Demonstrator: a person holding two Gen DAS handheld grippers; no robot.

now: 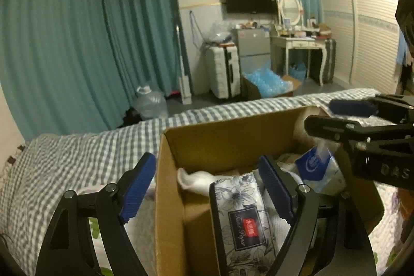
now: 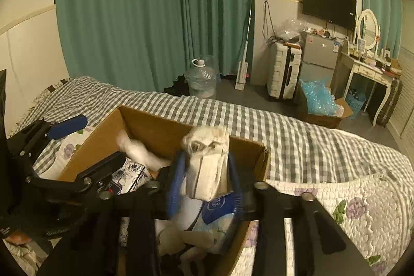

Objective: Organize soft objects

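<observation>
Right gripper [image 2: 205, 176] jaws clenched on 1 white bundle [image 2: 209, 167], long axis upright, held over the box [image 2: 155, 128] far right corner. Left gripper [image 1: 207, 185] jaws released, straddling the box's left wall, nearer the tissue pack [image 1: 243, 219].

1. The left gripper [image 1: 207, 188] is matte black, its two fingers tipped with ribbed blue pads [image 1: 137, 188] – long and flat.
2. Silver screw heads sit at its finger joints, and triangular cut-outs pierce its arms.
3. The right gripper [image 2: 205, 180] has the same black frame, blue pads and silver screws – raised letters mark its side.
</observation>
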